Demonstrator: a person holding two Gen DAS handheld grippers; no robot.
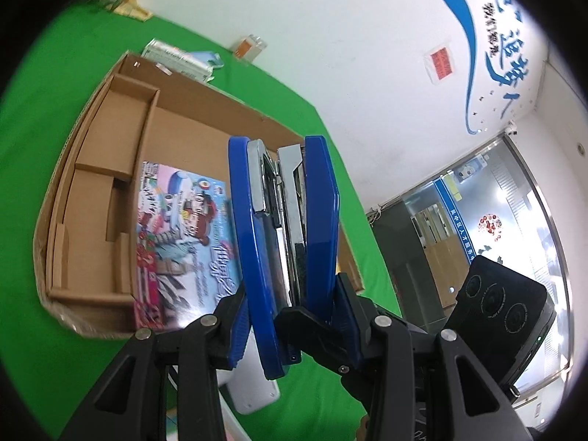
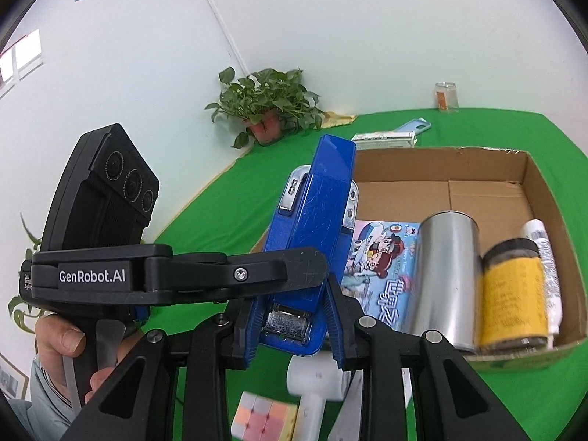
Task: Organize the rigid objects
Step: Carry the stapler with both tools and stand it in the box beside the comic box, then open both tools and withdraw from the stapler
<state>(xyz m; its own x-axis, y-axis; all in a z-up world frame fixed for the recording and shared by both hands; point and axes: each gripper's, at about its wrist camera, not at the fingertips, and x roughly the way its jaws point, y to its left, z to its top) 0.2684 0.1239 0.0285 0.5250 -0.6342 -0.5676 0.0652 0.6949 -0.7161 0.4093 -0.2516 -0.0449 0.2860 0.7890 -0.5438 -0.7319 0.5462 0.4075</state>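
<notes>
The left gripper's [image 2: 290, 286] black body carries the white lettering "GenRobot.AI" — the clearest writing in either view — and a small line on its left edge is too fine to read. Both tools grip one blue stapler [image 1: 283, 242] at once: the left gripper's [image 1: 290, 312] pads press the stapler's two blue faces from the sides, jaws partly apart around its thickness, and the right gripper's [image 2: 290, 334] jaws stand nearly closed on its rear end, where the silver staple channel shows. The stapler [image 2: 312, 242] hangs in the air at the near edge of the cardboard box [image 1: 62, 183], clear of the green table [image 1: 330, 136].

In the box lie a colourful picture book [image 2: 386, 264] with cartoon figures and large Chinese characters, blurred, a steel cylinder [image 2: 444, 279], a brown jar [image 2: 514, 294] with a yellow label whose print cannot be read, and a white tube [image 2: 544, 264] against the right wall. The box's left side has cardboard dividers [image 1: 110, 169] with bare compartments; bare floor also lies behind the book.

On the wall a blue swoosh bears Chinese characters [image 1: 514, 62]. Below the grippers sit a pastel puzzle cube [image 2: 264, 419] and a white device [image 2: 316, 382]. A hand [image 2: 73, 345] grips the left tool's handle.
</notes>
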